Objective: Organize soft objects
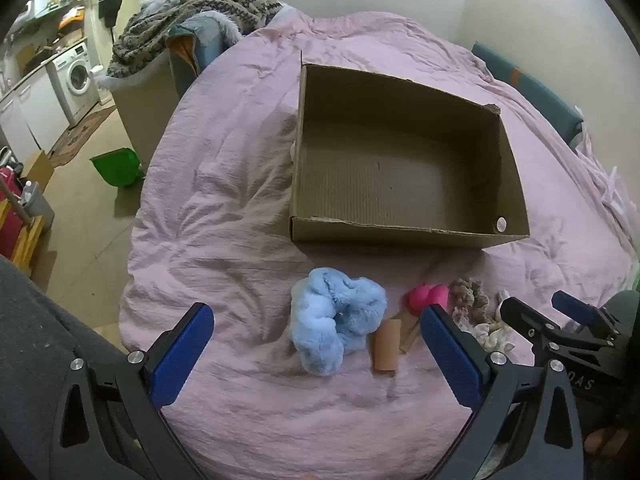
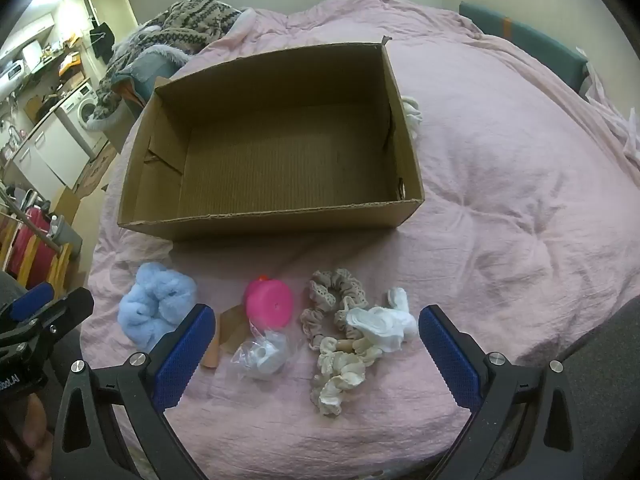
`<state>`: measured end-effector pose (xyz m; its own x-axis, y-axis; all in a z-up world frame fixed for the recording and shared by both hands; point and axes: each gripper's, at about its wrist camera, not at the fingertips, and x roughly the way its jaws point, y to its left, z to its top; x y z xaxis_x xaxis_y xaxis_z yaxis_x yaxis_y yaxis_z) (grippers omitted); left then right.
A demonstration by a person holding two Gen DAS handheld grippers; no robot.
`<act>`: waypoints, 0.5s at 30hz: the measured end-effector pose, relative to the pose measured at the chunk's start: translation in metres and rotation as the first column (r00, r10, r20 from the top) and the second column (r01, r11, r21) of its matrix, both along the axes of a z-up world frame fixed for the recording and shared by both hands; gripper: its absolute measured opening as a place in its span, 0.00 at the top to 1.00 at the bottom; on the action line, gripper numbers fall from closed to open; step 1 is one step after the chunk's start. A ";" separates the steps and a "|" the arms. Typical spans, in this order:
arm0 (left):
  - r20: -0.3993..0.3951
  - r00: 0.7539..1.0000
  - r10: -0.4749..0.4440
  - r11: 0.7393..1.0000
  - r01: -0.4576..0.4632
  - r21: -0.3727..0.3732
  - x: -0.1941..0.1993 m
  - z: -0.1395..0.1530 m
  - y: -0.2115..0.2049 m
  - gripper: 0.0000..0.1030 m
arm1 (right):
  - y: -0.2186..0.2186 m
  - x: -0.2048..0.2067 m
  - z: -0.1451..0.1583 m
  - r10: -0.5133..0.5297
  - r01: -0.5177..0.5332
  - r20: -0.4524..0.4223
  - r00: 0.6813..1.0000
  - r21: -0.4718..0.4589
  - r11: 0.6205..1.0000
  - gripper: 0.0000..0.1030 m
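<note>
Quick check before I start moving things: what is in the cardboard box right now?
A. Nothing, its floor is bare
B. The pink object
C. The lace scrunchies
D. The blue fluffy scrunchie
A. Both wrist views show the cardboard box with a bare floor; the blue fluffy scrunchie, pink object and lace scrunchies all lie on the pink bedspread in front of it.

A pink-covered bed carries a cardboard box, scrunchies and a fluffy blue item.
</note>
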<state>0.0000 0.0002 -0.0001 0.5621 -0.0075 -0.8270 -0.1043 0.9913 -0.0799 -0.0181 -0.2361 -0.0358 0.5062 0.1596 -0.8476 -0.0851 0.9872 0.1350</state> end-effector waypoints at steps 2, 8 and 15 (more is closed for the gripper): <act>-0.003 1.000 0.001 1.000 -0.001 0.005 0.000 0.000 0.000 0.00 | 0.000 0.000 0.000 -0.001 0.001 0.007 1.000 -0.002 1.000 0.00; -0.005 1.000 0.002 1.000 -0.002 0.006 0.000 0.000 0.000 0.00 | 0.000 -0.001 0.000 -0.003 0.003 0.008 1.000 0.002 1.000 0.00; -0.007 1.000 0.002 1.000 -0.002 0.004 0.000 0.000 0.000 0.00 | -0.003 0.002 -0.001 -0.003 0.003 0.005 1.000 0.005 1.000 0.00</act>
<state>0.0001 0.0002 0.0000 0.5563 -0.0035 -0.8310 -0.1067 0.9914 -0.0756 -0.0162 -0.2386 -0.0367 0.5109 0.1620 -0.8443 -0.0829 0.9868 0.1391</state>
